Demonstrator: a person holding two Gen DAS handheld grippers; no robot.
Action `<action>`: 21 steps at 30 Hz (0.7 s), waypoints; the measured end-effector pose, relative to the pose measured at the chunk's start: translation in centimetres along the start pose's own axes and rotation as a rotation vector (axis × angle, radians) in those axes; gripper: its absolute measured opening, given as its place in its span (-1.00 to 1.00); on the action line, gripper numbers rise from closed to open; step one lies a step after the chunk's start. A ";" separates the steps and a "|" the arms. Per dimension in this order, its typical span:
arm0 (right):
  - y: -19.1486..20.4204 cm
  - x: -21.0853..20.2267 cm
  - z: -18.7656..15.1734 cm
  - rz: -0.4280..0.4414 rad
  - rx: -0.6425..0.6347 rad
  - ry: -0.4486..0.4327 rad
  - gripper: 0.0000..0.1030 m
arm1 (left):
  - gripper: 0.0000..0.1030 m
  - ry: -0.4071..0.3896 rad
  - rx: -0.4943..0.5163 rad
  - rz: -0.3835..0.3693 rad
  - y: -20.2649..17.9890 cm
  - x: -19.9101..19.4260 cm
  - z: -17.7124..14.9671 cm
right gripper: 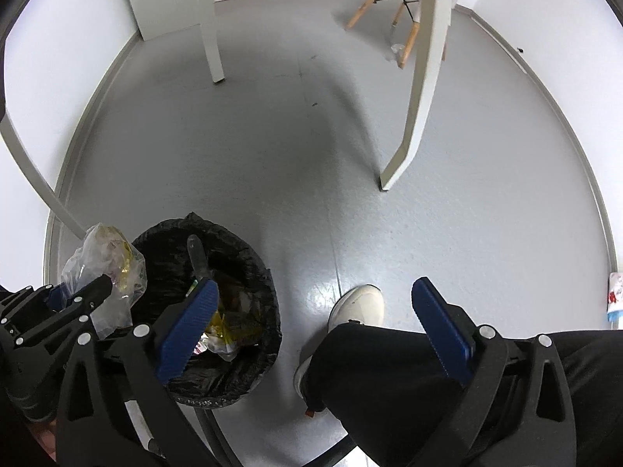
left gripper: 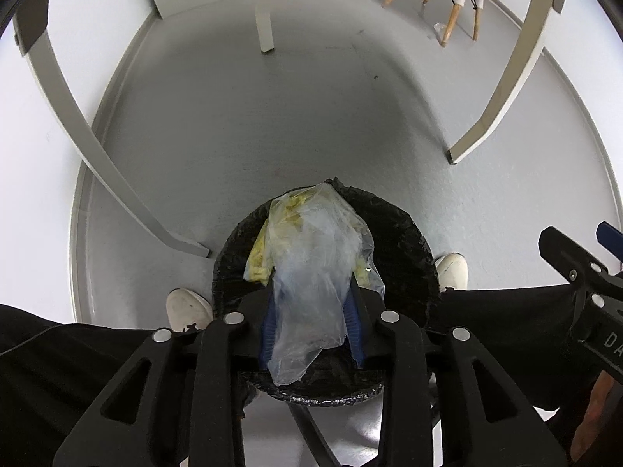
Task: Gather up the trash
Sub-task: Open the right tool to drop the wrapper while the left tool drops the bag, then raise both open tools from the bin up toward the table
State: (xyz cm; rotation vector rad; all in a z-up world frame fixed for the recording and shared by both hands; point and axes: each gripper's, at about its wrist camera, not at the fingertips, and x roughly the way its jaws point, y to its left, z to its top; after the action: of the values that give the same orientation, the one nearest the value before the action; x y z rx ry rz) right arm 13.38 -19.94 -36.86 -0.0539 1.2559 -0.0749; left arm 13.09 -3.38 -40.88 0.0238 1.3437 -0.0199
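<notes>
My left gripper (left gripper: 311, 295) is shut on a clear plastic bag (left gripper: 315, 257) with yellow scraps inside, held right over the black-lined trash bin (left gripper: 405, 241). In the right wrist view the same bag (right gripper: 105, 268) hangs from the left gripper (right gripper: 105, 284) at the bin's left rim. The bin (right gripper: 249, 373) holds wrappers and yellow scraps. My right gripper (right gripper: 311, 319) is open and empty, to the right of the bin above the person's leg.
The person's white shoes (left gripper: 187, 307) (right gripper: 358, 303) stand beside the bin. White table legs (left gripper: 117, 179) (right gripper: 412, 116) rise around it. A chair with wooden legs (left gripper: 451, 4) stands far back. A small wrapper (right gripper: 615, 295) lies by the right wall.
</notes>
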 end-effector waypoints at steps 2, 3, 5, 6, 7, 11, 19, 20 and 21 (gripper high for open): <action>-0.1 0.0 0.0 0.001 0.005 0.002 0.85 | -0.10 -0.005 0.003 0.006 -0.3 -0.1 -0.1; -0.1 0.0 0.0 0.005 0.007 0.004 0.85 | 0.00 -0.009 0.005 0.015 -0.4 -0.1 -0.1; 0.0 0.2 0.2 0.009 0.007 0.006 0.85 | 0.12 -0.014 0.003 0.017 -0.3 -0.1 -0.1; 0.1 0.3 0.1 0.011 0.006 0.008 0.85 | 0.23 -0.014 -0.002 0.017 -0.3 -0.2 -0.1; 0.2 0.4 0.1 0.013 0.003 0.009 0.85 | 0.28 -0.016 -0.005 0.018 -0.2 -0.2 -0.2; 0.5 0.4 0.1 0.023 -0.013 0.010 0.85 | 0.63 -0.020 -0.012 0.013 -0.1 -0.4 -0.1; 0.9 -0.2 0.1 0.032 -0.021 -0.003 0.85 | 0.89 -0.066 -0.045 0.006 1.0 -2.3 0.0; 1.0 -0.5 0.0 0.031 -0.025 -0.009 0.85 | 0.89 -0.072 -0.053 0.005 1.3 -2.7 -0.1; 0.9 -0.6 0.0 0.031 -0.027 -0.013 0.85 | 0.89 -0.077 -0.058 0.004 1.6 -3.0 -0.1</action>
State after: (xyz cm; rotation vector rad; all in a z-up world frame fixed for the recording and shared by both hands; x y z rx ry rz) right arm 13.21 -18.97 -36.35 -0.0578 1.2446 -0.0311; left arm 12.32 -1.82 -37.95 -0.0231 1.2670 0.0214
